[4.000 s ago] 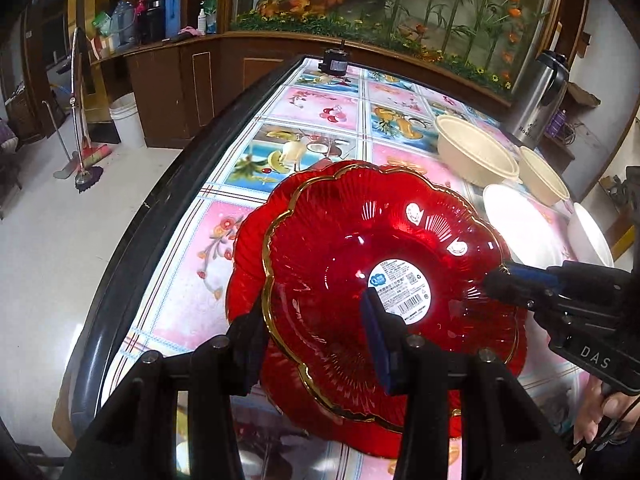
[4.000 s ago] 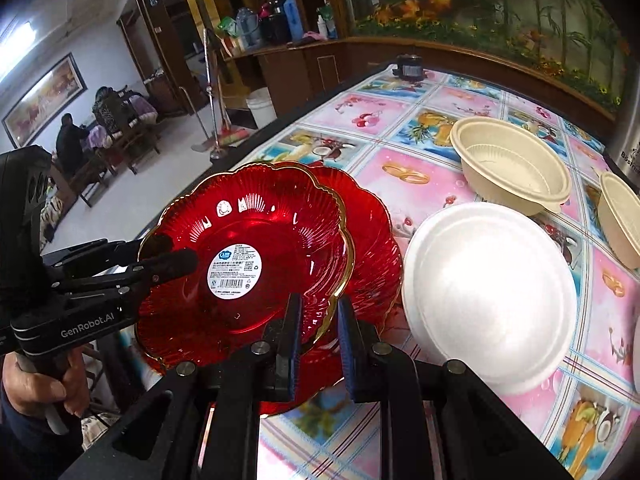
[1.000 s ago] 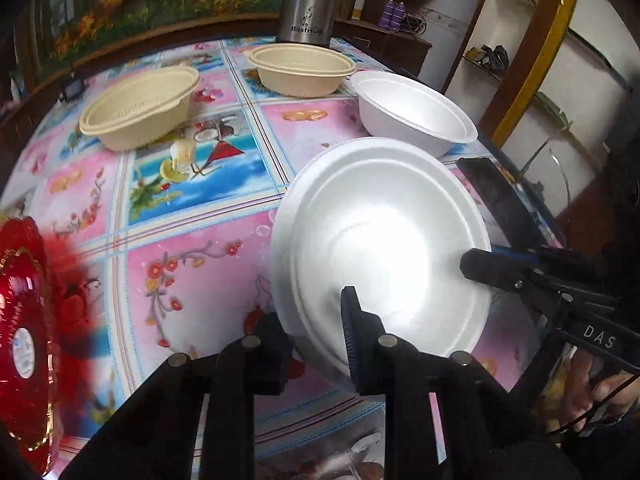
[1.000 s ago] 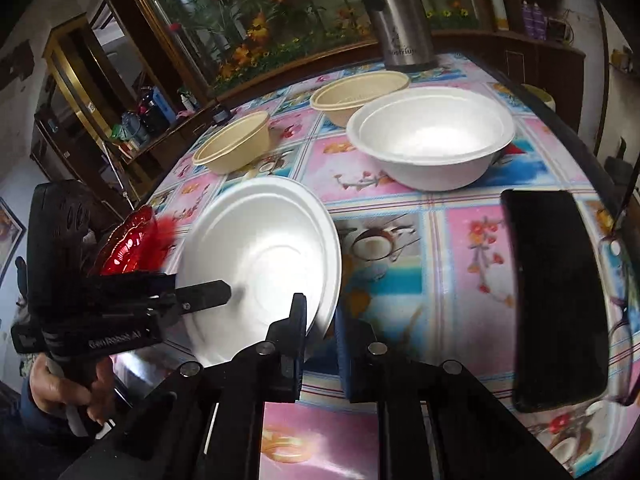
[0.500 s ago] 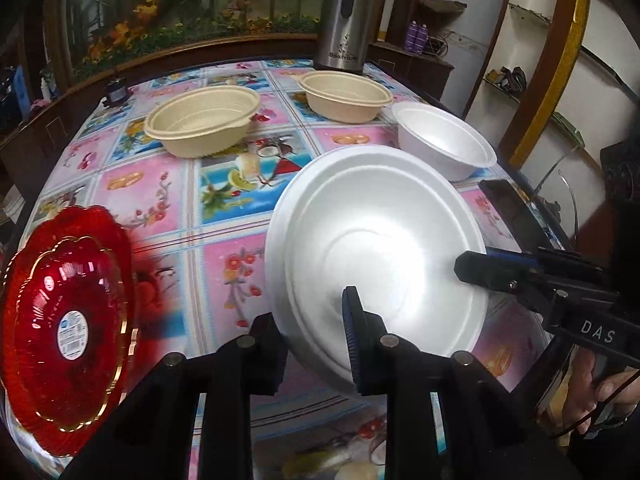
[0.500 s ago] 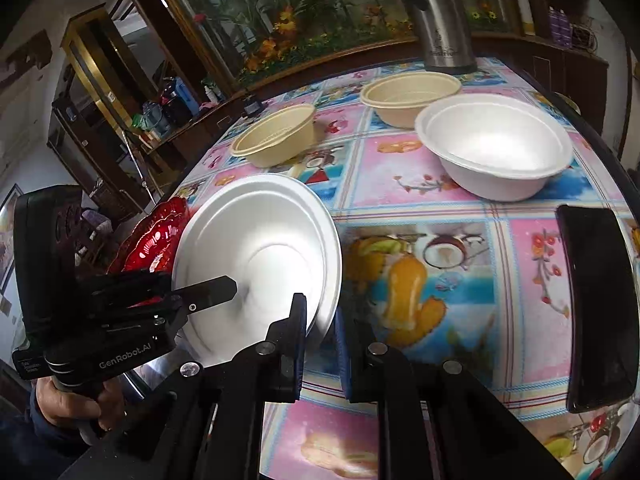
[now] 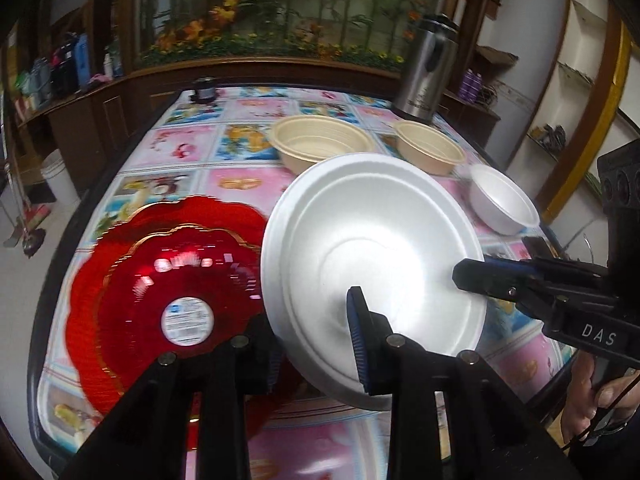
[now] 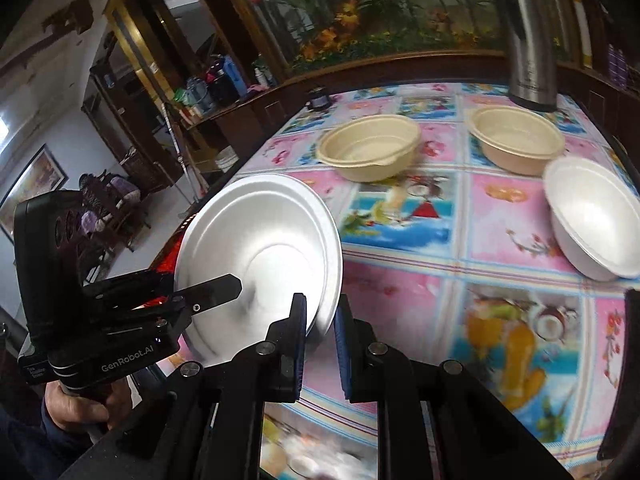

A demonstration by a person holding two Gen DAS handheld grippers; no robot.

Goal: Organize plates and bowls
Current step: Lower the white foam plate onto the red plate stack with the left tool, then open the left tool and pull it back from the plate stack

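The red plates (image 7: 168,276) lie stacked near the table's edge. The white foam plate (image 7: 372,248) is in the air just right of this stack, tilted, its left rim over the stack's right side. The left gripper (image 7: 316,340) pinches its near rim; the right gripper (image 8: 320,320) pinches the opposite rim. The left gripper is nearer the stack, so I judge the plate must go leftward.

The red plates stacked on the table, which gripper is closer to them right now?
Left. The left gripper holds the white plate's rim right beside the red plates; the right gripper grips the opposite rim, farther away.
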